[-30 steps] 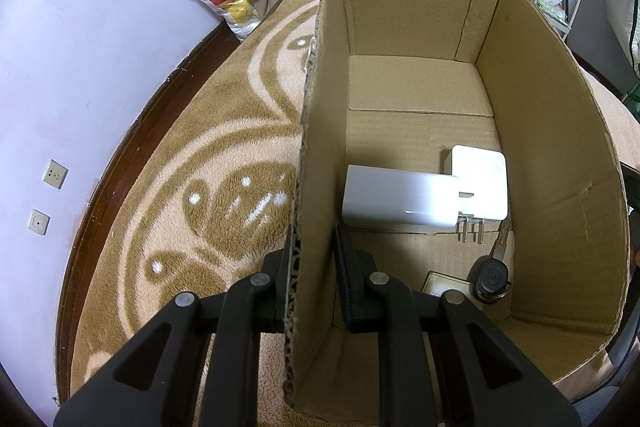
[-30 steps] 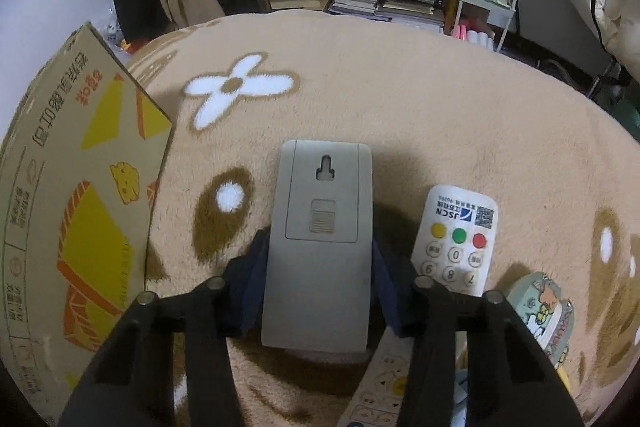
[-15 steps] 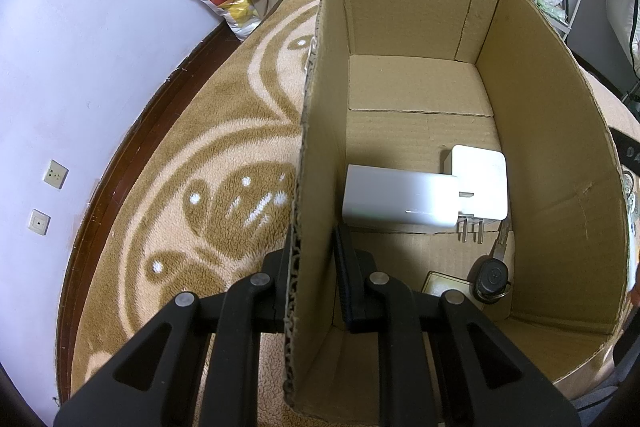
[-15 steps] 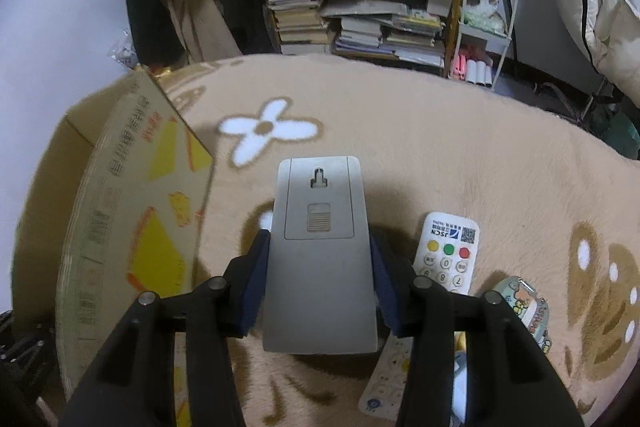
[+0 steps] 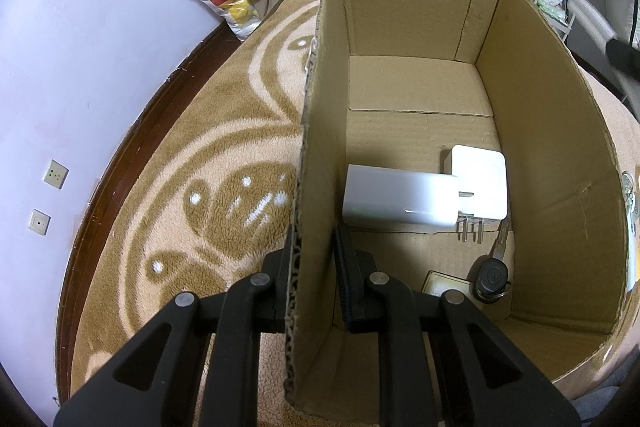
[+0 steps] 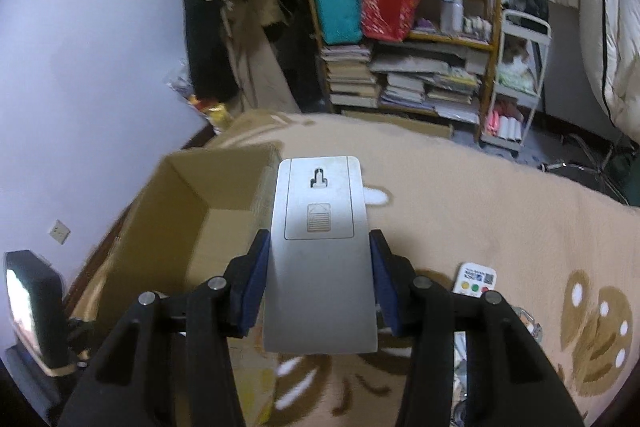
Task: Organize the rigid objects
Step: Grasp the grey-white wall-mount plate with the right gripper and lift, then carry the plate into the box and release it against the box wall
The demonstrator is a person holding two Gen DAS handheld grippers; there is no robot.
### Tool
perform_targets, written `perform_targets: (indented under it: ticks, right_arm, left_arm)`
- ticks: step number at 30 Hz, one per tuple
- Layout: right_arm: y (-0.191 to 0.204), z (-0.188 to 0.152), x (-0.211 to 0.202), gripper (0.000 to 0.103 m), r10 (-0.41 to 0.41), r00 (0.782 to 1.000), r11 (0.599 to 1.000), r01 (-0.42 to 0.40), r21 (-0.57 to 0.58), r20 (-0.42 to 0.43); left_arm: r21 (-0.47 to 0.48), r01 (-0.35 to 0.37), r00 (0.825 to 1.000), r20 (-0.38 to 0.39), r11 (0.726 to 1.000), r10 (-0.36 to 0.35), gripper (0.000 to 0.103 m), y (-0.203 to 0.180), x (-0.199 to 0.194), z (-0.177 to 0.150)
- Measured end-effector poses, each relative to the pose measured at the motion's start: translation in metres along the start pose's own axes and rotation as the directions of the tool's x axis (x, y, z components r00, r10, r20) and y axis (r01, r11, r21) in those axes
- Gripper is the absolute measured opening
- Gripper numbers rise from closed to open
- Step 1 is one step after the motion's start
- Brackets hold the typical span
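My left fingers [image 5: 354,283] stand on both sides of the near wall of the cardboard box [image 5: 556,155], one finger outside on the carpet side and one inside, and they pinch this wall between them. The left gripper [image 5: 314,281] therefore is closed on the box edge. In front of my inner finger, on the box floor, lies a white charger [image 5: 394,197], and its prongs point to the right toward a second white adapter [image 5: 482,183], which touches it. To the right of my inner finger, near the right wall, I see a black car key [image 5: 490,275] and just beside it a small yellowish flat thing [image 5: 442,283], partly hidden by my finger. The patterned carpet [image 5: 224,163] spreads to the left of the outer finger.

My right fingers [image 6: 254,289] press the two long sides of a grey flat device [image 6: 320,251], its back side with a hanging slot faces up. So the right gripper [image 6: 318,287] is clamped on this device and holds it in the air, above the carpet. To the left of these fingers and lower, the open box is seen. To the right of them, on the carpet, lies a white remote [image 6: 476,279] with coloured buttons.
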State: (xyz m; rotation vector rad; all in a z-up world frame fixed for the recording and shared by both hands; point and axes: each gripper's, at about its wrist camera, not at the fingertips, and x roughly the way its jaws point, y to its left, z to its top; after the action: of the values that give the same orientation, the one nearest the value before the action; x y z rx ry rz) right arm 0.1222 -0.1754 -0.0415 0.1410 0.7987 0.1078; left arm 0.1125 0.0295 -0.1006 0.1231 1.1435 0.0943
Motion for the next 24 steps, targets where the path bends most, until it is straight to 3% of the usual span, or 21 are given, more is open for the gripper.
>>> perform_targets:
  ticks: [11,24]
  right_arm:
    - [0.042,0.001,-0.019,0.051,0.101,0.995,0.993,-0.099,-0.070,0.026]
    - [0.061,-0.013,-0.011,0.051,0.226,0.974,0.972,-0.227,-0.060,-0.032]
  left_arm:
    - [0.000,0.000,1.000,0.000,1.000,0.000,0.016,0.000,0.000,0.000]
    - [0.000,0.000,1.000,0.000,1.000,0.000,0.016,0.000,0.000,0.000]
